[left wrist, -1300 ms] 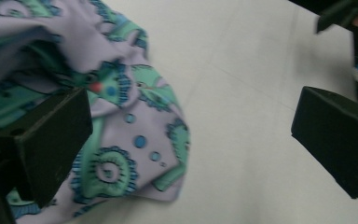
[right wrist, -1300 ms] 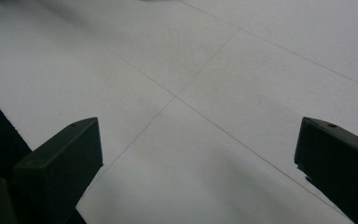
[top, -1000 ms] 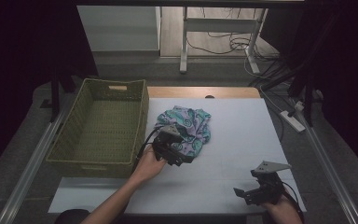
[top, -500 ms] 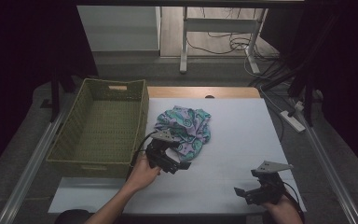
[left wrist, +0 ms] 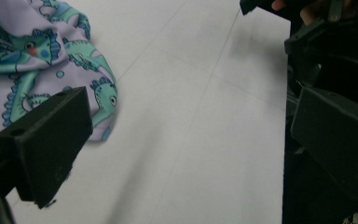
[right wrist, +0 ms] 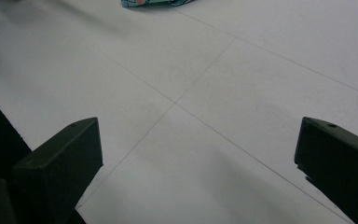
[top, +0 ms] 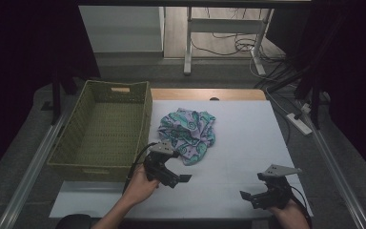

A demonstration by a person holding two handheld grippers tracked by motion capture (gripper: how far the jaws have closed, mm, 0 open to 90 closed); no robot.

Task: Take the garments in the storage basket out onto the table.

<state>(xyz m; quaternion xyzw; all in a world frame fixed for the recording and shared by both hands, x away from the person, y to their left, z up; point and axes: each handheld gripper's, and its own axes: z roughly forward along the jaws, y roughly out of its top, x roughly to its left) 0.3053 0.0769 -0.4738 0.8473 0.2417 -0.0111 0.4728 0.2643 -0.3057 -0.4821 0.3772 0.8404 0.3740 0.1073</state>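
White tabletop, centre frame: crumpled patterned cloth beside wicker basket. Left gripper just below it, jaws apart; right gripper lower right, likewise apart. Probably soft, light, floppy; best pinched at a raised fold

The left gripper sits near the middle of the table's near half, gripped from behind by the person's left hand, whose bare forearm rises from the near edge and slants up to the right. Its two black jaws stand wide apart with nothing between them, pointing toward the table's right side. The right gripper is low by the near right corner, held by the right hand at the near edge, its grey plate on top. Its jaws are likewise spread wide and empty, aimed leftward across the table.
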